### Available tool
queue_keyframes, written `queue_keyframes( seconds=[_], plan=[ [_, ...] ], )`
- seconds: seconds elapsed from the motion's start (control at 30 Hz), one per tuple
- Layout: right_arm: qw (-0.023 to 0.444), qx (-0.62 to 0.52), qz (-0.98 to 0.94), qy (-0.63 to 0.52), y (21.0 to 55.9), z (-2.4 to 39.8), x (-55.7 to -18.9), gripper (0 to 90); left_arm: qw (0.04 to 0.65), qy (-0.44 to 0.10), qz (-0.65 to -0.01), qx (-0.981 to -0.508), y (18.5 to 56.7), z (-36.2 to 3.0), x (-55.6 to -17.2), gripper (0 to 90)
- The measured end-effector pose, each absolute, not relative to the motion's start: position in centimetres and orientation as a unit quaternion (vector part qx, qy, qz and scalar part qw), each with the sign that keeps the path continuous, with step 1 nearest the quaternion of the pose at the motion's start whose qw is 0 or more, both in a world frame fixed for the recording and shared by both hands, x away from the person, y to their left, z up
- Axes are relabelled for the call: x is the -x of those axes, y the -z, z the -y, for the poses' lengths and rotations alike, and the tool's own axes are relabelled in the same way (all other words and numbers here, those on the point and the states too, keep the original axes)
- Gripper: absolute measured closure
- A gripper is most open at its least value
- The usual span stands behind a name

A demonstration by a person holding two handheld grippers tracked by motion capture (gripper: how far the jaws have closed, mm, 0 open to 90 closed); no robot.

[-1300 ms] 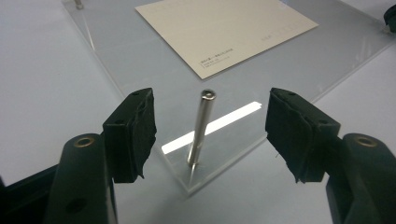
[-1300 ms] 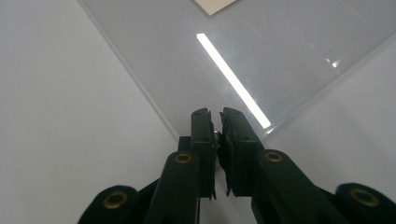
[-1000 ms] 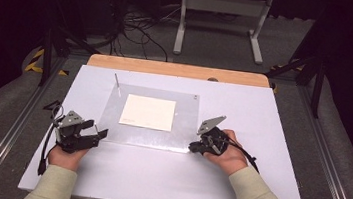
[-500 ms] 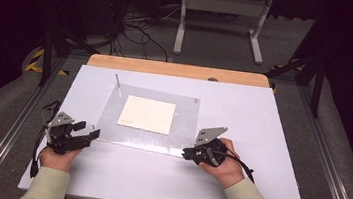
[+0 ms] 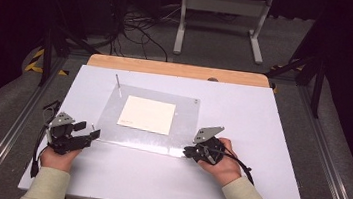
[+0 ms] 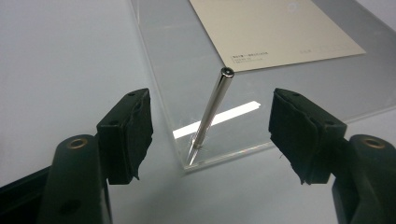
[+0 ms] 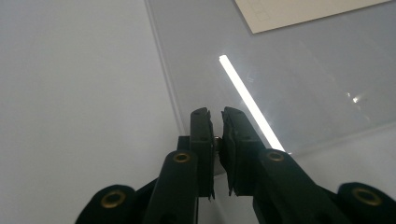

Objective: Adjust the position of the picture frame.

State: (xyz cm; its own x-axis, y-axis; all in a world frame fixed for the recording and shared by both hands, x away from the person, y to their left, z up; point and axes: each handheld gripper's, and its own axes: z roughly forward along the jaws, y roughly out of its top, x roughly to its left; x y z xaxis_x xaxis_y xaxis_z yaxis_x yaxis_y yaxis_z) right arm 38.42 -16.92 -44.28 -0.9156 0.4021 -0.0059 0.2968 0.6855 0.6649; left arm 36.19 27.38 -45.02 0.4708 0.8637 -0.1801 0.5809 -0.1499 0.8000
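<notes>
The left tool (image 6: 210, 135) stood wide around an upright metal pin (image 6: 212, 112) in the clear plate (image 5: 181, 130), while the right tool (image 7: 215, 126), just closing, pinched a small pin (image 7: 217, 138) at the plate's near corner.

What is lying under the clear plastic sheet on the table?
Under the clear sheet a cream paper card lies flat, with small print near one corner. Below them is the white table. The card's underside is covered, so it cannot be seen.
</notes>
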Motion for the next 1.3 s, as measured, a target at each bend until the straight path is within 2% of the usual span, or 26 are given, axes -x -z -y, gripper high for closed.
queue_keyframes(
  seconds=[0.17,0.4,0.43,0.53,0.57,0.6,0.63,0.8,1.3],
  plan=[
    [0.060,-0.151,-0.924,-0.346,44.3,15.3,-36.2,82.4,0.434,-0.160,-0.488,-0.740,45.0,-27.5,-36.2,33.9],
    [0.035,-0.116,-0.929,-0.349,44.4,12.9,-33.2,81.5,0.425,-0.147,-0.517,-0.729,45.0,-28.2,-36.4,44.0],
    [0.036,-0.111,-0.930,-0.348,44.4,12.7,-33.0,81.3,0.422,-0.152,-0.519,-0.728,45.0,-28.3,-36.3,47.1],
    [0.035,-0.108,-0.930,-0.350,44.4,12.5,-32.8,81.1,0.416,-0.159,-0.524,-0.726,44.9,-28.4,-36.3,64.7],
    [0.035,-0.108,-0.930,-0.350,44.4,12.5,-32.8,81.1,0.411,-0.164,-0.525,-0.727,44.9,-28.5,-36.3,64.7],
    [0.032,-0.108,-0.929,-0.352,44.5,12.5,-32.9,81.2,0.401,-0.177,-0.528,-0.728,44.9,-28.6,-36.3,71.0],
    [0.030,-0.109,-0.928,-0.354,44.5,12.6,-32.9,81.6,0.402,-0.177,-0.526,-0.729,44.9,-28.7,-36.4,81.3],
    [0.036,-0.108,-0.928,-0.354,44.5,12.4,-32.8,82.5,0.371,-0.225,-0.512,-0.741,44.2,-27.5,-36.6,84.4],
    [0.037,-0.097,-0.928,-0.358,44.6,12.0,-31.1,82.9,0.402,-0.245,-0.486,-0.736,41.8,-22.6,-42.3,82.6]
  ],
)
